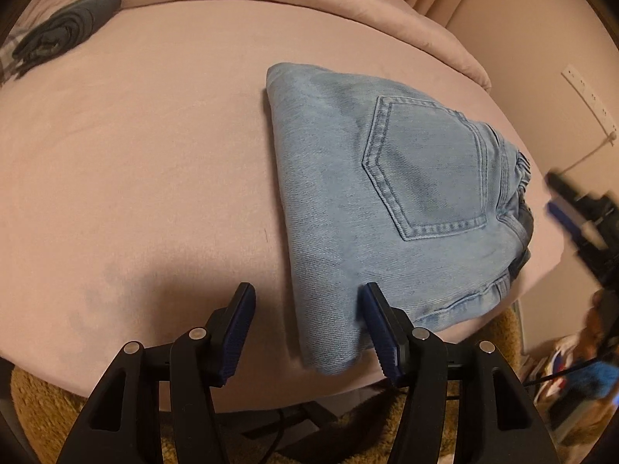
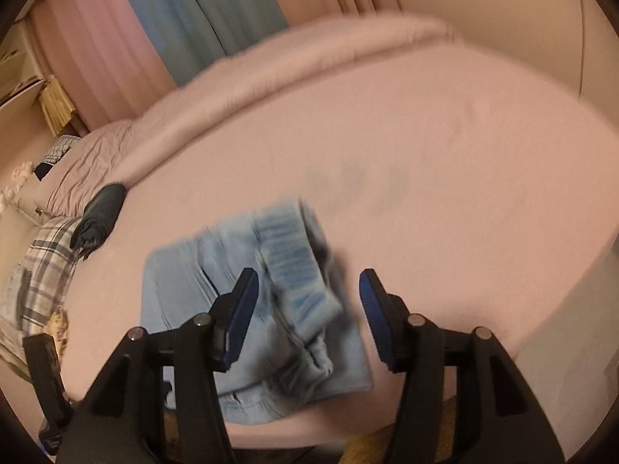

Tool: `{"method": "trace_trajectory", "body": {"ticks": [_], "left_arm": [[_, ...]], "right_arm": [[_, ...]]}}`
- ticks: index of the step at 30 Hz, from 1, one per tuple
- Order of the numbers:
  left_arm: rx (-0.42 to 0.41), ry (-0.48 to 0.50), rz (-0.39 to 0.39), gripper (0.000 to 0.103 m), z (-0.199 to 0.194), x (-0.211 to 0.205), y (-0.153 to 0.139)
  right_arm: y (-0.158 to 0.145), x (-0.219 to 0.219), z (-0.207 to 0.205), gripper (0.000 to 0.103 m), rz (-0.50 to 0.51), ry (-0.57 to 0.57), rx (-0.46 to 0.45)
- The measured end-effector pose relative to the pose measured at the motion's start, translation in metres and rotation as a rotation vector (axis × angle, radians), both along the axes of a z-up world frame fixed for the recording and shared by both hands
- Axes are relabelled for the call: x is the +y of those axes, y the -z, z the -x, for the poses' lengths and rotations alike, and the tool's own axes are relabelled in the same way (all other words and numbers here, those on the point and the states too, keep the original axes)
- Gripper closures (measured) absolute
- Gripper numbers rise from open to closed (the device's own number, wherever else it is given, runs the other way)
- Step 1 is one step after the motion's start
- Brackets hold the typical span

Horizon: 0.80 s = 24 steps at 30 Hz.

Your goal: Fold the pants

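Folded jeans on pink bed, curtains behind, both jaws open, empty.

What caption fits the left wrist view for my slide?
Folded jeans lie pocket-up on the pink bed, with the open left tongs at their near corner.
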<state>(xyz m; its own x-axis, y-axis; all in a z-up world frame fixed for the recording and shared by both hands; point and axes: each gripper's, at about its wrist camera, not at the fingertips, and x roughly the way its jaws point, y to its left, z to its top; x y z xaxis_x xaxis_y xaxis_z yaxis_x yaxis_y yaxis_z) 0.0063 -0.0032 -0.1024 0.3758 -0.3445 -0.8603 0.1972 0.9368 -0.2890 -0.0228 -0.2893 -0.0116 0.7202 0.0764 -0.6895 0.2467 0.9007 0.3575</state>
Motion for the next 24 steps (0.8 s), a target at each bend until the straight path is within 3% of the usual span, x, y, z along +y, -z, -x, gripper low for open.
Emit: {"method": "trace_trajectory", "body": {"ticks": [2, 4, 5, 7, 9, 11, 14, 17, 19, 20, 24], "left_arm": [[-0.018, 0.010, -0.018, 0.044, 0.003, -0.001, 0.001], [-0.017, 0.006, -0.014, 0.043, 0.004, 0.001, 0.001], [-0.013, 0.001, -0.008, 0.043, 0.001, 0.004, 0.003], [-0.010, -0.003, 0.006, 0.043, 0.002, 0.005, 0.005], [-0.008, -0.006, 0.025, 0.042, 0.003, 0.009, 0.006], [-0.021, -0.012, 0.024, 0.042, 0.008, 0.008, 0.006], [-0.036, -0.032, 0.039, 0.044, 0.012, 0.009, 0.004], [-0.035, -0.050, 0.131, 0.056, 0.014, 0.020, -0.008], [-0.088, -0.069, 0.191, 0.061, 0.016, 0.027, -0.021], [-0.111, -0.073, 0.204, 0.070, 0.016, 0.028, -0.024], [-0.126, -0.085, 0.249, 0.079, 0.010, 0.022, -0.020]], "right_arm": [[-0.015, 0.008, 0.000, 0.052, 0.034, -0.035, -0.065], [-0.011, 0.009, -0.006, 0.071, 0.015, -0.082, -0.065], [-0.004, 0.012, -0.013, 0.081, -0.005, -0.106, -0.042], [0.021, 0.015, -0.024, 0.086, -0.028, -0.137, 0.039], [0.046, 0.017, -0.028, 0.090, 0.020, -0.139, 0.112], [0.059, 0.022, -0.022, 0.090, 0.075, -0.157, 0.109], [0.058, 0.015, -0.018, 0.091, 0.051, -0.163, 0.113], [0.049, 0.011, -0.018, 0.087, 0.025, -0.154, 0.132], [0.031, 0.020, -0.022, 0.083, 0.056, -0.171, 0.139], [0.023, 0.028, -0.027, 0.083, 0.073, -0.186, 0.125], [-0.003, 0.068, -0.047, 0.083, 0.023, -0.344, 0.039]]}}
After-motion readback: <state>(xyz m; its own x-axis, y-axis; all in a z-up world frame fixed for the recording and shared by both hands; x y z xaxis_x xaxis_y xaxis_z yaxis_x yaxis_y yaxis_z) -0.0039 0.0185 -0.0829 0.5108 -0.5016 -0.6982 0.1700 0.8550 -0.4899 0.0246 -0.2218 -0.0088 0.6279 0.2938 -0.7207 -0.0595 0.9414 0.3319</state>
